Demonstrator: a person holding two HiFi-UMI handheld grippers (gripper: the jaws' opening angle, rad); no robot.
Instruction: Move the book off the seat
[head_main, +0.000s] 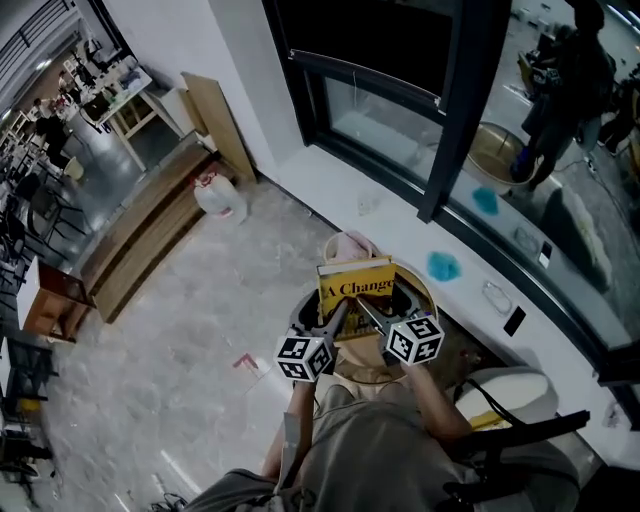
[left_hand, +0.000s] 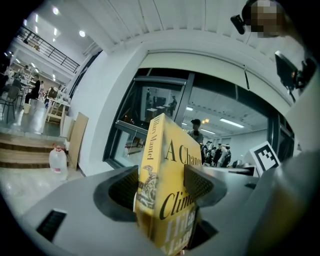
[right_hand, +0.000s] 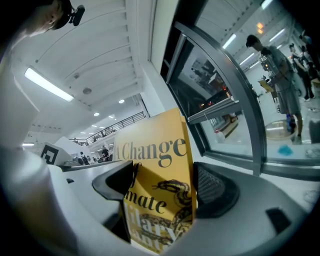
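Book (head_main: 355, 283) is pinched along its near edge by my left gripper (left_hand: 162, 187) and right gripper (right_hand: 165, 192), sharing its weight to clear the seat (head_main: 431, 290).

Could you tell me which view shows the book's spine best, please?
The left gripper view: the book's spine is turned toward the camera, its lettering legible. The right gripper view shows only the cover; the head view shows the cover too, small.

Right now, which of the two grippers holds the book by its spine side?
The left gripper: the yellow book's lettered spine sits between its jaws. The right gripper clamps the opposite edge.
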